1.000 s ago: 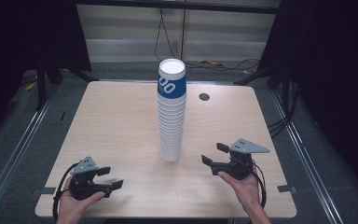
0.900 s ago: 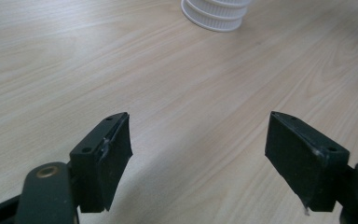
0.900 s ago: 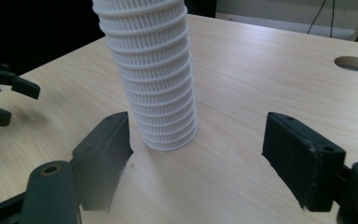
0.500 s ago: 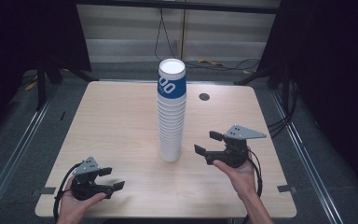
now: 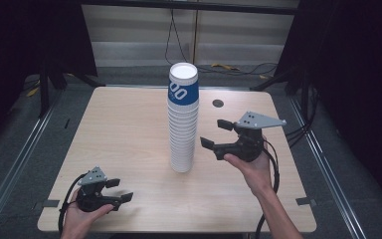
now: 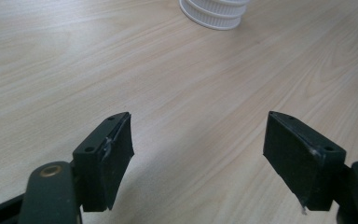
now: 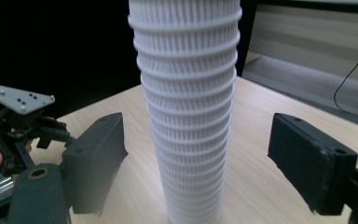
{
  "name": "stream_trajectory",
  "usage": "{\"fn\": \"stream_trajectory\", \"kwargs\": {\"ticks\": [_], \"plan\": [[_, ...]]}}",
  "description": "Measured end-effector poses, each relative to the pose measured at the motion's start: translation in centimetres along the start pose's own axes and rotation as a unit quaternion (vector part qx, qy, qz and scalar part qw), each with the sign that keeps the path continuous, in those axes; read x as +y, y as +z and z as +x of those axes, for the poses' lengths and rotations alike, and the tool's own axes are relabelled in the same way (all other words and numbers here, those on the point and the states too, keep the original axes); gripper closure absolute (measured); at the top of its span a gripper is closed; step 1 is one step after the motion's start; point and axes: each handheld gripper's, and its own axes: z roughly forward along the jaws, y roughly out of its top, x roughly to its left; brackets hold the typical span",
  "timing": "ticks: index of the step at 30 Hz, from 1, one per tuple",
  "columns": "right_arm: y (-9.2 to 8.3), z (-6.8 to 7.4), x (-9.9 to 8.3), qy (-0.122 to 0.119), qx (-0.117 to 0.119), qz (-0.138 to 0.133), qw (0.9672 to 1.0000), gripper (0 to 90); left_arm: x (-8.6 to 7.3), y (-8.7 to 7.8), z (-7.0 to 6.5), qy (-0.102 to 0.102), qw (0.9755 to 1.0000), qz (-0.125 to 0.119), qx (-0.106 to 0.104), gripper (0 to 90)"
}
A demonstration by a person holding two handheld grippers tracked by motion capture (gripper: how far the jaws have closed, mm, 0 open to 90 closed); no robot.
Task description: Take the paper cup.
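Note:
A tall stack of white ribbed paper cups [image 5: 183, 119], its top cup banded in blue, stands upright at the middle of the wooden table [image 5: 124, 124]. My right gripper [image 5: 213, 133] hovers above the table just right of the stack and points at it. Its jaws have just been opening, and nothing is between them. In the right gripper view the stack [image 7: 186, 107] rises close ahead of the open jaws. My left gripper [image 5: 121, 190] rests low at the front left corner, open though its jaws have just been closing, over bare wood [image 6: 198, 135]. The stack's base [image 6: 214, 9] lies far ahead of it.
A small dark round hole [image 5: 218, 103] sits in the tabletop behind the right gripper. Cables [image 5: 229, 67] lie on the floor past the far edge. Metal rails [image 5: 15, 169] run along both sides of the table.
My right gripper has risen and moved toward the cup stack, and its jaws have spread wider. The left gripper has stayed in place with its jaws slightly narrower.

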Motion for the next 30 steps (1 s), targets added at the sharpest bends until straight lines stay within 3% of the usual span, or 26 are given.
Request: {"fn": "stream_trajectory", "kwargs": {"ticks": [11, 20, 30], "plan": [[0.3, -0.1, 3.1, -0.004, 0.017, -0.025, 0.9995, 20.0, 0.1, 0.3, -0.4, 0.006, 0.9999, 0.007, -0.015, 23.9], [1.2, 0.1, 6.1, -0.011, 0.031, -0.040, 0.9987, 16.4, 0.0, 0.1, -0.2, 0.005, 0.9999, 0.005, -0.011, 23.9], [1.9, 0.4, 8.3, -0.019, 0.036, -0.036, 0.9985, 13.9, 0.0, 0.1, -0.1, 0.008, 0.9999, 0.007, -0.005, 24.0]]}}
